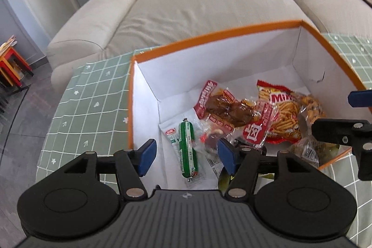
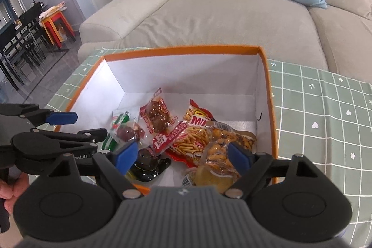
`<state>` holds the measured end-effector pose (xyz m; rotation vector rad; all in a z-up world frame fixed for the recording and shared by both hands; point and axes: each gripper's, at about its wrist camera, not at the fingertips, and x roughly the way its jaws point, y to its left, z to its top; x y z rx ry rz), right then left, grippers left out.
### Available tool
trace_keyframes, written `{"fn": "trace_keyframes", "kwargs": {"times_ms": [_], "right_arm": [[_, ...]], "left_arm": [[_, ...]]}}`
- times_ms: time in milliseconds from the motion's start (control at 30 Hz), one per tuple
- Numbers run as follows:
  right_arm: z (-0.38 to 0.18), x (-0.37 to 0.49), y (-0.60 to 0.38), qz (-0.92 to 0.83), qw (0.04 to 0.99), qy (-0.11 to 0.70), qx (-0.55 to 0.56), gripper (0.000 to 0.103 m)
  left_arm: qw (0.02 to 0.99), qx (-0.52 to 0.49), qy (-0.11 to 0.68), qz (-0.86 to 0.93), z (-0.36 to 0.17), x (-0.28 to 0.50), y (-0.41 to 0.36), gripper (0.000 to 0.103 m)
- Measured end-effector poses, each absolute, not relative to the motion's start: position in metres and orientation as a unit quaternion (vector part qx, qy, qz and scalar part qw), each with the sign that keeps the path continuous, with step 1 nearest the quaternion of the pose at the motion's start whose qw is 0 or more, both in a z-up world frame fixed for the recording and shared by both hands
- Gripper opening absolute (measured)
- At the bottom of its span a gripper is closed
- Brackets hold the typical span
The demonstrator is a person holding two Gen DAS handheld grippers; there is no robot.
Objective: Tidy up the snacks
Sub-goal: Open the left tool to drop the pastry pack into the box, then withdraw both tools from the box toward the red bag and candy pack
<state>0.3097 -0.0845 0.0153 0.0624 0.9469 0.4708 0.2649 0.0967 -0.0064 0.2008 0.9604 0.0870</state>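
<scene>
An orange-rimmed white box (image 1: pixel 232 31) (image 2: pixel 186 49) sits on the green checked tablecloth and holds several snacks. A green sausage pack (image 1: pixel 187 150) (image 2: pixel 118 121) lies at its left. A red pack of brown meat (image 1: pixel 223 104) (image 2: pixel 158 117) and a red fries bag (image 1: pixel 283 113) (image 2: pixel 195 134) lie in the middle. A clear pack of yellow snacks (image 2: pixel 218 150) lies at the right. My left gripper (image 1: pixel 186 155) is open and empty above the sausage pack. My right gripper (image 2: pixel 183 155) is open and empty above the box's near side.
A beige sofa (image 1: pixel 197 6) (image 2: pixel 220 15) with a yellow and a blue cushion stands right behind the table. The green tablecloth (image 1: pixel 93 104) (image 2: pixel 325 113) extends on both sides of the box. Red and orange stools (image 2: pixel 55 24) and dark dining chairs stand at the far left.
</scene>
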Motion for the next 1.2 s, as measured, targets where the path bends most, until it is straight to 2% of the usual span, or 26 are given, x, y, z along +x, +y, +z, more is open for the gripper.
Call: {"fn": "trace_keyframes", "kwargs": {"times_ms": [367,500,600,733,867,1000,1067,1133,1200], "right_arm": [[0.045,0.267,-0.110,0.202,0.895,0.395,0.049,0.085],[0.049,0.251,-0.128,0.198,0.897,0.387,0.080,0.079],[0.051,0.234,-0.141,0.181,0.903,0.377,0.099,0.078],[0.056,0.207,-0.155,0.174,0.912,0.359,0.097,0.078],[0.059,0.177,-0.166,0.156,0.928,0.332,0.063,0.079],[0.054,0.150,-0.176,0.147,0.934,0.325,0.039,0.081],[0.050,0.139,-0.179,0.144,0.934,0.324,0.028,0.084],[0.045,0.126,-0.183,0.138,0.936,0.323,0.018,0.092],[0.039,0.117,-0.186,0.133,0.936,0.325,0.010,0.093]], "left_arm": [[0.920,0.096,0.376,0.046,0.033,0.221,0.084,0.071],[0.934,0.085,0.343,0.048,0.045,0.201,0.077,0.071],[0.942,0.073,0.324,0.051,0.053,0.184,0.072,0.071],[0.952,0.057,0.297,0.046,0.060,0.158,0.065,0.080],[0.952,0.038,0.302,0.036,0.057,0.139,0.058,0.086],[0.946,0.048,0.320,0.007,0.050,0.124,0.046,0.087],[0.941,0.048,0.335,-0.012,0.044,0.118,0.040,0.087],[0.936,0.046,0.348,-0.022,0.038,0.113,0.036,0.087],[0.930,0.040,0.365,-0.025,0.029,0.105,0.034,0.087]]}}
